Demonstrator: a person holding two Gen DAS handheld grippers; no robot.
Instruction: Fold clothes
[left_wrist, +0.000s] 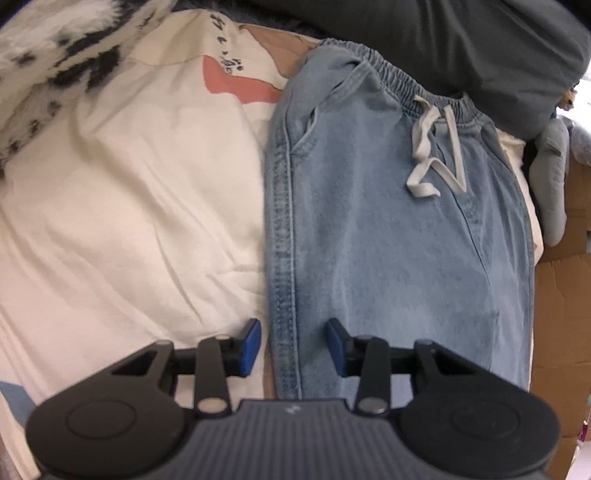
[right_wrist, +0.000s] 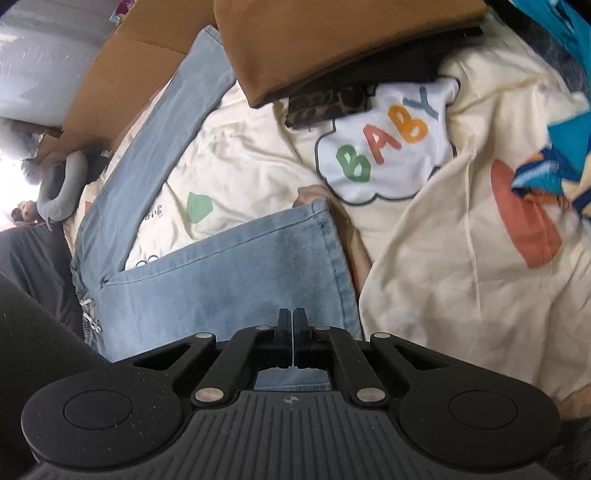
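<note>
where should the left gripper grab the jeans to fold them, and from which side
Grip the jeans at the stitched side seam, coming from the cream sheet side. That edge lies straight and flat just ahead of the open left gripper, so one finger could probably slide under it. The right gripper is shut.

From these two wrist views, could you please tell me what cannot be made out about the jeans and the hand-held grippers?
- Left wrist view: the jeans legs and hems are cut off by the left hand-held gripper body.
- Right wrist view: one jeans leg end hides under the brown garment.
- Right wrist view: whether the shut right hand-held gripper pinches denim is unclear.
</note>
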